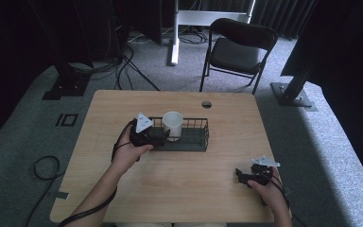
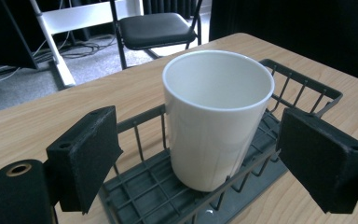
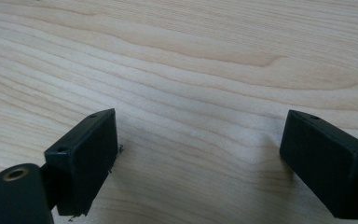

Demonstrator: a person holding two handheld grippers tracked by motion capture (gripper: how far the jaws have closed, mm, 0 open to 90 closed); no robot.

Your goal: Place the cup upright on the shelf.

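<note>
- In the dark wire basket [image 2: 303, 88], a plain white cup [image 2: 214, 116] stands upright, glossy, empty
- Left gripper [image 2: 200, 163] spread wide around it
- Right gripper [image 3: 200, 158] open over the bare table [image 3: 191, 60]

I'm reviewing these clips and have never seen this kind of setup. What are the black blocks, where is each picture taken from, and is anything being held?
A person holds a hand-operated two-jaw gripper in each hand; the black blocks are their jaws. The high view looks down on the wooden table. The left gripper reaches toward a white cup standing upright in a dark wire basket, jaws open on either side of it, not gripping. The other two pictures come from cameras riding on the grippers. The right gripper hangs open over bare wood. Nothing is held.
</note>
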